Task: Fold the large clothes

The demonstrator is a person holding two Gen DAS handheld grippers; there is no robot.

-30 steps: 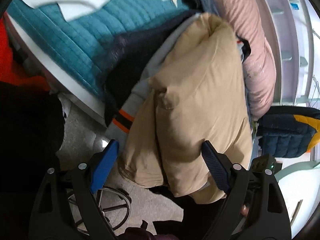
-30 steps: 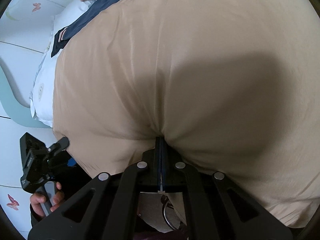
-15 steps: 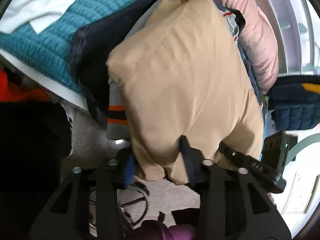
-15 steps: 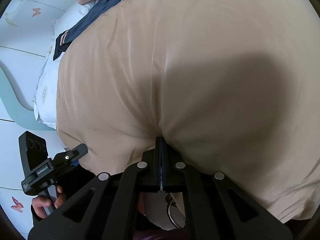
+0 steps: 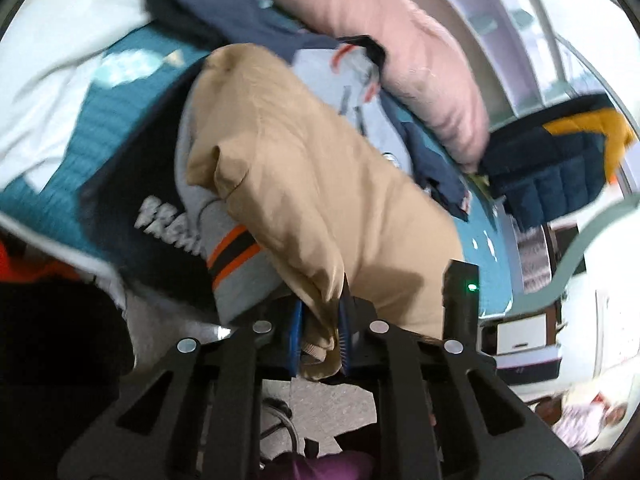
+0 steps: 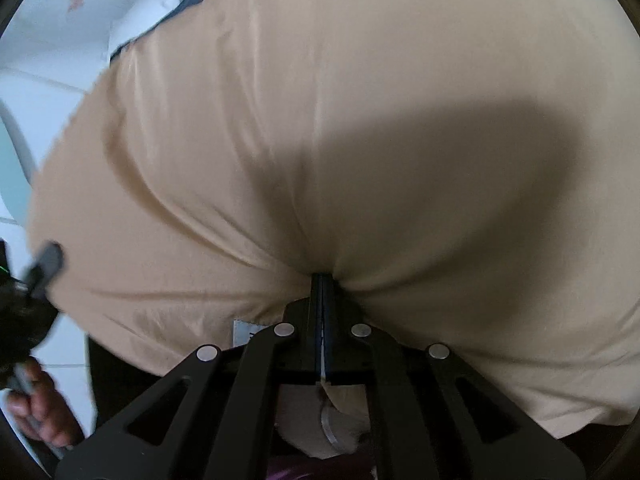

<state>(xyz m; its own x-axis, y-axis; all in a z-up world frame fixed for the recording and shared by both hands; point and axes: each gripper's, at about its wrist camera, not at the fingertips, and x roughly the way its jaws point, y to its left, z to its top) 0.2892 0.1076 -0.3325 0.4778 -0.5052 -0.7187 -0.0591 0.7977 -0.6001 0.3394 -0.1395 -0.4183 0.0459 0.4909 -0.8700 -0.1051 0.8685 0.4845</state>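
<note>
The left gripper [image 5: 320, 330] has just been closing and now pinches the lower edge of the tan garment [image 5: 320, 176], which lies over a pile of clothes on the teal quilt [image 5: 80, 128]. The right gripper [image 6: 322, 320] is clenched on another fold of the same garment [image 6: 360, 120].

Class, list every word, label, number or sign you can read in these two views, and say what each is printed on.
Dark garment, white block letters: partly hidden and blurred, not readable.
White tag on the tan garment: too small to read.
White box: no legible print.
</note>
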